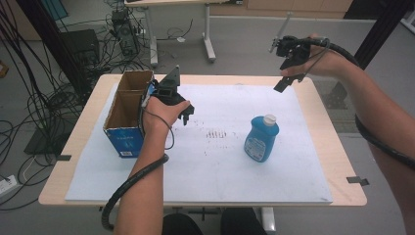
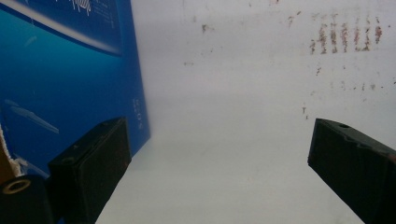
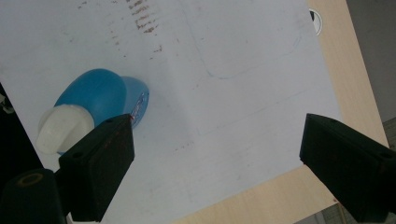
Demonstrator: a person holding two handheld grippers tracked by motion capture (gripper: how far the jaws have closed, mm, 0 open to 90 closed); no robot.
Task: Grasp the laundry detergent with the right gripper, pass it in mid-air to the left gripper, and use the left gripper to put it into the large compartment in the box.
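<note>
Two grippers are hanging over the table with their jaws spread wide and nothing between them. Taking the blue bottle as the landmark: it is standing upright on the white sheet, white cap up, its long axis vertical, so a grasp would likely have to close across its body from the sides. The right gripper is hovering high above and beyond the bottle, out over the far right part of the table; in the right gripper view the bottle is sitting down and to the left of the jaws, partly hidden behind the near jaw. The left gripper is sitting well to the bottle's left, just beside the open cardboard box, whose blue side is looming next to its jaw. Which hand is truly nearer is hard to judge, since the right one's height is unclear. The box's inside is mostly hidden.
</note>
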